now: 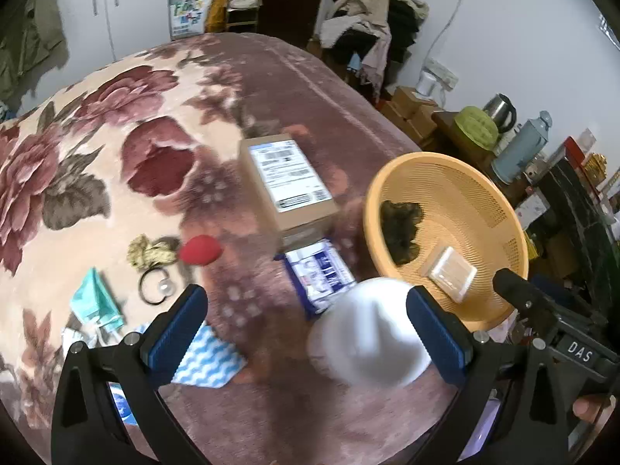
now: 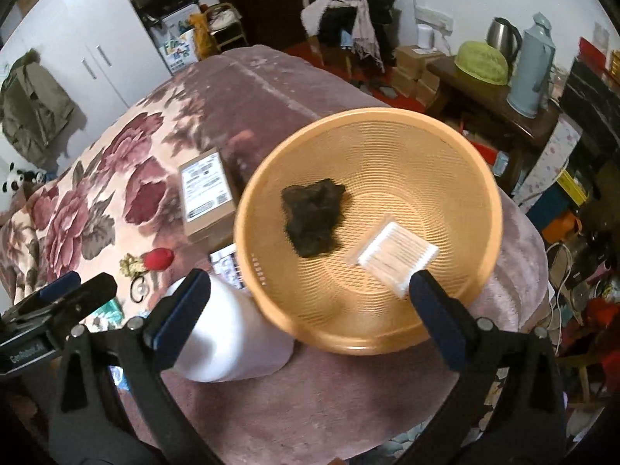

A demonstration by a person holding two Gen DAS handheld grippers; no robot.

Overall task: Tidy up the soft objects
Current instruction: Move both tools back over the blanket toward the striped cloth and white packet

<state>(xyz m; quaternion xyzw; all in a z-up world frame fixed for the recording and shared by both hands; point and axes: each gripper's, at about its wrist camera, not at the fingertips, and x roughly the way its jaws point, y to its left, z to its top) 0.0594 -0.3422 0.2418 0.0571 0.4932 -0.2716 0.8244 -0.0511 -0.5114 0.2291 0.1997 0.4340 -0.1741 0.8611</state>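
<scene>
Presently, stock as follows.

Surface: bed under a floral blanket (image 1: 116,124).

Receptacle: orange basket (image 2: 445,147), on the bed at the right-hand side. Contents: one dark scrunchie-like bundle (image 2: 312,221) and one clear pack of cotton swabs (image 2: 395,257), apart from each other.

Item nearest both tools: white soft object (image 1: 368,329), blurred, kind not certain. It lies on the blanket just beside the basket's near-left rim.

Left tongs (image 1: 306,333): spread wide, pinching nothing. The white object sits just inside the right-hand finger; contact cannot be told.

Right tongs (image 2: 310,302): spread wide, empty, held over the basket's near rim.

Loose items on the blanket to the left: red sponge (image 1: 199,250), yellowish scrunchie (image 1: 149,252), black hair tie with a pearl (image 1: 159,288), teal pouch (image 1: 97,304), blue-and-white cloth (image 1: 211,356).

Also present: cardboard box (image 1: 286,182) and blue-and-white packet (image 1: 321,275), between the loose items and the basket.

Step in hand, as judged: collection part done, white object next.

Next move calls for: centring the left tongs on the white object, pressing gently, lifting over the rim and releasing inside.
</scene>
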